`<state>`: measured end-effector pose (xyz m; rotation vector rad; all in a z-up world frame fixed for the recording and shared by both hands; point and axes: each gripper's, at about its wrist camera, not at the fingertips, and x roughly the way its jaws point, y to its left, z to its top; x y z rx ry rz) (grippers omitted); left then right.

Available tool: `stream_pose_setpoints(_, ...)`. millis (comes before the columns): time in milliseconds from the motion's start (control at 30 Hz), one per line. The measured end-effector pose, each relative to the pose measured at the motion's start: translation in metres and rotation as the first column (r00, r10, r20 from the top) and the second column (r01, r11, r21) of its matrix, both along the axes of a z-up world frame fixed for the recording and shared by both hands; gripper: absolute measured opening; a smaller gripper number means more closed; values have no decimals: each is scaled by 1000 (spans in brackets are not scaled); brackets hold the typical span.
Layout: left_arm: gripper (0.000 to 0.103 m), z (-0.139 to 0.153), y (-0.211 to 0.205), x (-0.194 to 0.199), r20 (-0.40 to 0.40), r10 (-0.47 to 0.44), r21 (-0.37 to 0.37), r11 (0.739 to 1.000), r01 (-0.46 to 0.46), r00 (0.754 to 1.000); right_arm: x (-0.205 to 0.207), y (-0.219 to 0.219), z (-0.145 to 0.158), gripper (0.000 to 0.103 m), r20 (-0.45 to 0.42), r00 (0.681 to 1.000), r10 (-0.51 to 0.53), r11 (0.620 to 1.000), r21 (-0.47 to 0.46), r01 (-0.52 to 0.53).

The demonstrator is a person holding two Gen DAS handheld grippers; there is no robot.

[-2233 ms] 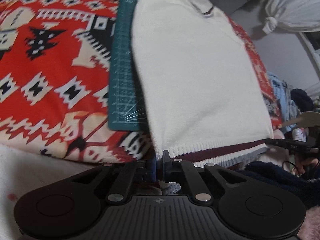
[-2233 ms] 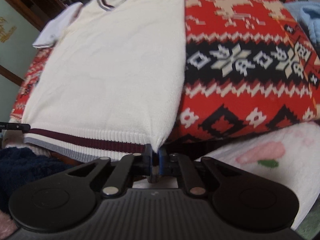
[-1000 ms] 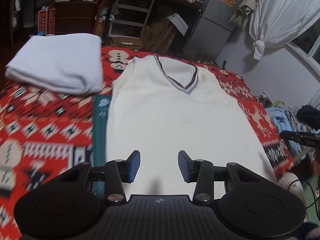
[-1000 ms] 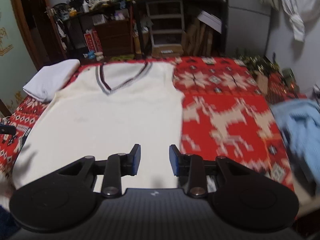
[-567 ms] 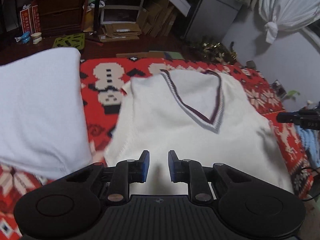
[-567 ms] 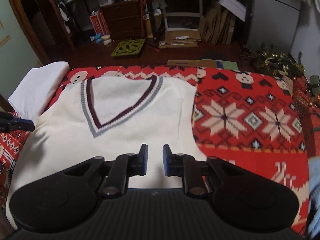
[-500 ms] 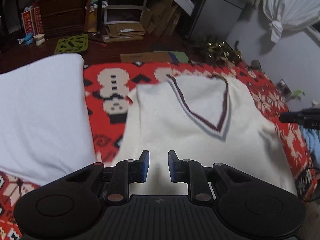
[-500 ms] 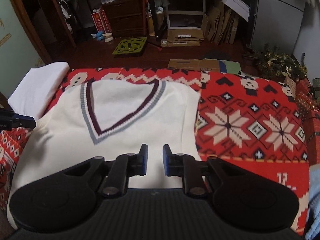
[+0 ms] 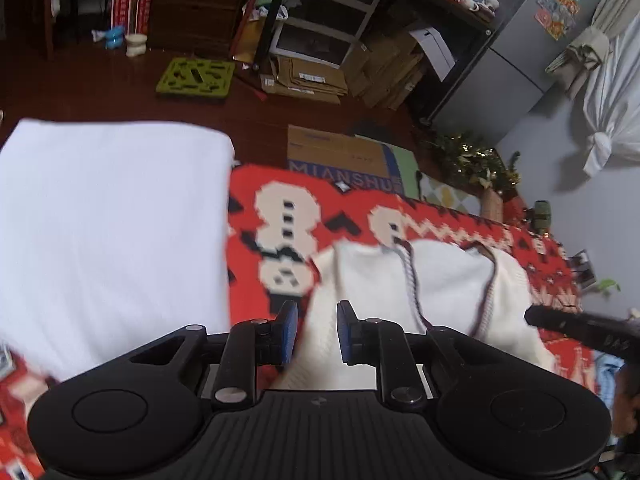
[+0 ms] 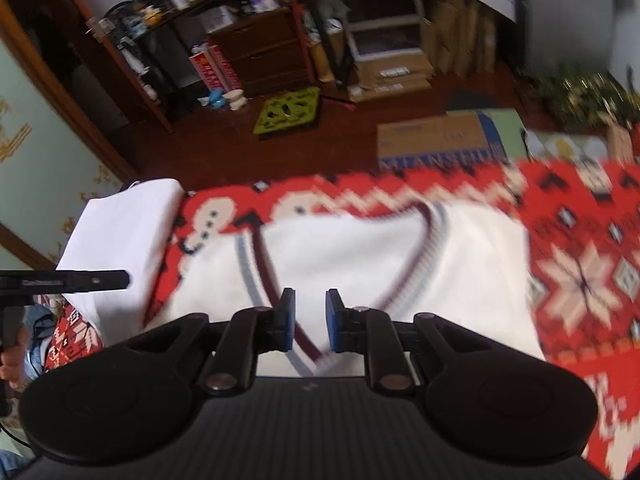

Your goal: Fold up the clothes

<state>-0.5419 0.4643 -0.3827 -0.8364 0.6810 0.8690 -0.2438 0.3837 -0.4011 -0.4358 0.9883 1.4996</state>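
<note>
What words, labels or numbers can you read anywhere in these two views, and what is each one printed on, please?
"MIANSHU", cut off by the blanket edge: flat cardboard box on the floor, left wrist view.
Same box in the right wrist view: too blurred to read.
Red cartons by the cabinet: print too small.
Fridge stickers: too small.
Other gripper's bar: pale marking, unreadable.

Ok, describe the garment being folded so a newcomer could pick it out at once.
Start at the red patterned blanket. Two pale items lie on it: the vest in the middle and a plain white folded cloth at its left. Only the vest has a V-neck trimmed in maroon and grey stripes.
</note>
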Motion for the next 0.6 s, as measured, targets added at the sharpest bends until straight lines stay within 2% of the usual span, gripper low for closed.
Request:
stream_pose_setpoints(67, 25, -3, 12, 4, 4, -7, 15, 1000, 7, 1000, -11, 26, 5, 17, 24, 999, 26, 999, 26, -27)
stream_pose_setpoints(167, 28, -9, 32, 15, -2, -13, 39, 999, 13, 1000, -24, 71, 4, 17, 80, 994, 71, 996, 42, -75)
stream_pose_setpoints(333, 28, -27, 55, 41, -49, -114, 64, 991, 117, 992, -46, 135, -28, 17, 135, 972, 194, 981, -8, -195)
stream_pose_setpoints(467, 30, -45, 60, 56, -117, -208, 70, 974, 217, 971, -55, 147, -60, 17, 175, 943, 282, 959, -74, -273)
stream_pose_setpoints(600, 30, -56, 62, 60, -130, -266, 68, 959, 276, 955, -64, 133, -79, 17, 208, 909, 362, 932, -111, -346)
